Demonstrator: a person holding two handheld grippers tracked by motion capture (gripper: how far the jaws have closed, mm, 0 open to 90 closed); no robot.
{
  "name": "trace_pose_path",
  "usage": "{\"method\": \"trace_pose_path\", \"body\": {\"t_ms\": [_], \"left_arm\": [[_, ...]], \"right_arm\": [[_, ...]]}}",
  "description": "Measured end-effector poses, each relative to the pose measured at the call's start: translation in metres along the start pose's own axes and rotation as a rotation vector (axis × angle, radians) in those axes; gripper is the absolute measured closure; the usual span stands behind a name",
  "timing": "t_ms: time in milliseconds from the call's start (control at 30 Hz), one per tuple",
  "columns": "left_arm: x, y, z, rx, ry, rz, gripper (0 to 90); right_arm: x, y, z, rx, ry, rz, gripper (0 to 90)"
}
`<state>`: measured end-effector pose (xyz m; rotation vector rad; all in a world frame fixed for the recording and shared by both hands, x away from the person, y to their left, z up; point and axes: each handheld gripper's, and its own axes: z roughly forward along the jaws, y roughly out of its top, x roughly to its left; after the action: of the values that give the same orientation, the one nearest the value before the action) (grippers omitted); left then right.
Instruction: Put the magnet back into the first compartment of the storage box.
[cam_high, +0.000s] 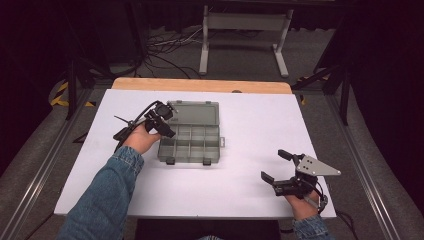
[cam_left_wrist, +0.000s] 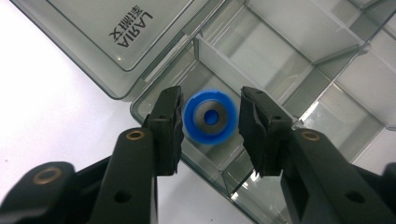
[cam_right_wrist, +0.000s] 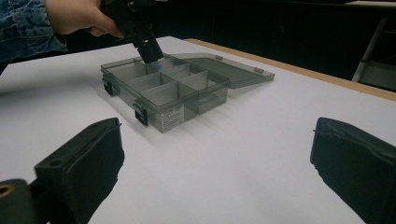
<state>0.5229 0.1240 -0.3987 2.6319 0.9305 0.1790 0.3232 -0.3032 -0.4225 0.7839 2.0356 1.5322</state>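
- Hovering: left gripper (cam_left_wrist: 211, 122) over box (cam_high: 192, 135) corner cell, frame center; blue disc (cam_left_wrist: 210, 117) w/ gap each side, jaws apart, not clamped.
- Right gripper (cam_high: 274, 165) lower right, wide open, empty, farther off.

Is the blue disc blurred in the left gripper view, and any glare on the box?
Left gripper view: the blue disc is smeared at its rim while the jaws look sharp; bright glare streaks the box dividers. High view: even light on the table, dark surroundings.

A glossy, see-through grey plastic compartment box (cam_left_wrist: 299, 56) is seen on a matt white bench (cam_high: 240, 180) edged in bare wood. A blue plastic ring with a dull metal centre (cam_left_wrist: 210, 116) lies between matt black tongs (cam_left_wrist: 210, 128).
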Motion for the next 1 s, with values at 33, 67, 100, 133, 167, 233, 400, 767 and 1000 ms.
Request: {"method": "trace_pose_path", "body": {"t_ms": [33, 67, 100, 133, 167, 233, 400, 767, 1000], "left_arm": [[0.0, 0.0, -0.002, -0.006, 0.003, 0.005, 57.0], [0.0, 0.0, -0.004, -0.018, -0.002, -0.002, 53.2], [0.0, 0.0, -0.005, -0.017, -0.005, -0.009, 47.6], [-0.001, -0.001, -0.006, -0.023, 0.0, -0.005, 49.6], [-0.001, -0.001, -0.008, -0.018, -0.004, 0.005, 51.4], [-0.003, -0.003, -0.01, -0.024, -0.003, 0.008, 50.9], [-0.012, -0.007, -0.029, -0.095, 0.001, 0.016, 44.8], [-0.038, -0.028, -0.073, -0.31, -0.018, 0.057, 24.0], [-0.052, -0.049, -0.09, -0.46, -0.033, 0.101, 16.7]], "right_arm": [[0.0, 0.0, 0.0, -0.002, 0.0, -0.001, 3.3], [0.0, 0.0, 0.0, -0.002, -0.001, -0.001, 3.3], [0.0, 0.0, 0.0, -0.002, 0.0, -0.001, 3.3], [0.0, 0.0, 0.0, -0.001, 0.001, -0.001, 3.3], [0.0, 0.0, 0.0, 0.001, -0.001, -0.001, 3.3], [0.0, 0.0, 0.001, -0.003, 0.001, 0.0, 3.3], [0.0, 0.002, 0.002, -0.003, 0.0, -0.002, 3.3], [-0.002, 0.002, 0.003, -0.005, 0.002, 0.002, 3.3], [-0.003, 0.002, 0.001, -0.016, -0.004, 0.005, 3.2]]}}
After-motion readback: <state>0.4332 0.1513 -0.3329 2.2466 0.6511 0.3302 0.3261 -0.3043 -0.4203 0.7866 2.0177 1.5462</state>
